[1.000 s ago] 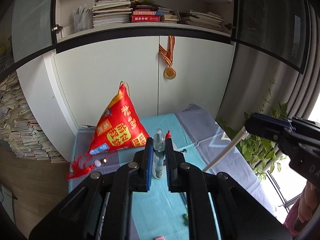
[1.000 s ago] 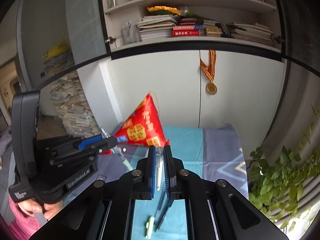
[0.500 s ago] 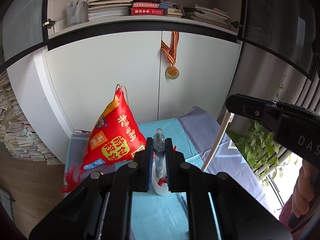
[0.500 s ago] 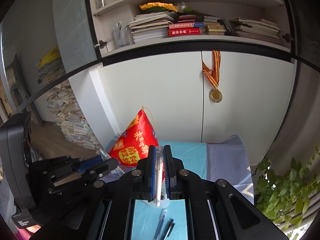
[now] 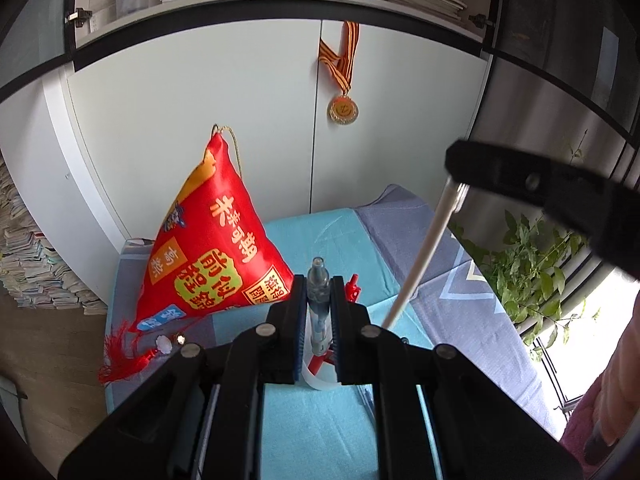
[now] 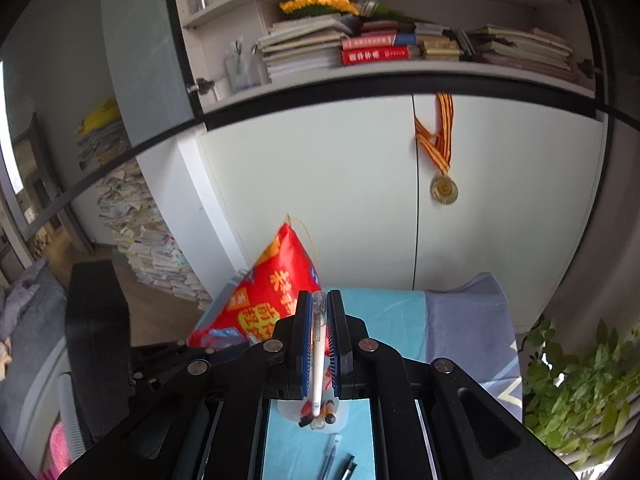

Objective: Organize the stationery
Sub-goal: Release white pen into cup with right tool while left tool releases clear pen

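My left gripper (image 5: 318,284) is shut on a clear blue pen (image 5: 318,308) that stands upright between the pads. Just below its tip sits a clear pen holder (image 5: 311,380) with a red pen (image 5: 352,286) in it. My right gripper (image 6: 319,296) is shut on a slim white pen (image 6: 318,352), whose lower end hangs over the same holder (image 6: 316,414), which has several pens inside. In the left wrist view the right gripper (image 5: 460,176) comes in from the upper right, with the white pen (image 5: 420,264) slanting down toward the holder.
A red pyramid-shaped pouch (image 5: 216,256) with a tassel stands on the blue cloth-covered table (image 5: 420,240), left of the holder. Two loose pens (image 6: 334,456) lie in front of the holder. White cabinet doors with a medal (image 5: 343,110) rise behind. A plant (image 6: 580,392) stands at the right.
Both grippers have moved forward toward the cabinet and the left one lower, each still holding its pen. The pen holder has come into view under both pen tips.
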{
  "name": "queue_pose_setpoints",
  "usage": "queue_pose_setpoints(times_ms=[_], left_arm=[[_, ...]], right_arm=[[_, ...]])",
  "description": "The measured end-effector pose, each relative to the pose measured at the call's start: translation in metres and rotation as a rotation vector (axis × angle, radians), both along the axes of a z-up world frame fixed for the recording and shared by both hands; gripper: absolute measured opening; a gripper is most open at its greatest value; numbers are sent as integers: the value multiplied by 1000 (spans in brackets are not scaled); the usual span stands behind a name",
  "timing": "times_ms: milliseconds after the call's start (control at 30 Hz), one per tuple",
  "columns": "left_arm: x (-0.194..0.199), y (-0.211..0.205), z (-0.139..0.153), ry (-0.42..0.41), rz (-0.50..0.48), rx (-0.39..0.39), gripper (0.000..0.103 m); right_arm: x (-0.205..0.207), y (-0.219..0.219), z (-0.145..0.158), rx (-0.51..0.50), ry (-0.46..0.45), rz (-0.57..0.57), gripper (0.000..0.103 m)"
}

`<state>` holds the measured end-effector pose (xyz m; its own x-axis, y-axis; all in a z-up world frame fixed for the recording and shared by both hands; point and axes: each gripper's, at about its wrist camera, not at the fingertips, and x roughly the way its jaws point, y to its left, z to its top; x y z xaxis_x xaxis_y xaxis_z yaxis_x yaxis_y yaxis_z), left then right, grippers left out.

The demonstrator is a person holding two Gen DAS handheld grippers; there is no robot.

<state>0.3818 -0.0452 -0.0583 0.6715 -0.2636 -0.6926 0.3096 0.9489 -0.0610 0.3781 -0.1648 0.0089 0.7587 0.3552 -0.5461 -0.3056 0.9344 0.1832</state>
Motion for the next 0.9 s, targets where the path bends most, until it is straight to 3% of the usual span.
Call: queue_pose_setpoints(times_ms=[900], left_arm=[[14,0,-47,123,-1,18,10]], right_arm=[[13,5,-74,-42,178,19,8]])
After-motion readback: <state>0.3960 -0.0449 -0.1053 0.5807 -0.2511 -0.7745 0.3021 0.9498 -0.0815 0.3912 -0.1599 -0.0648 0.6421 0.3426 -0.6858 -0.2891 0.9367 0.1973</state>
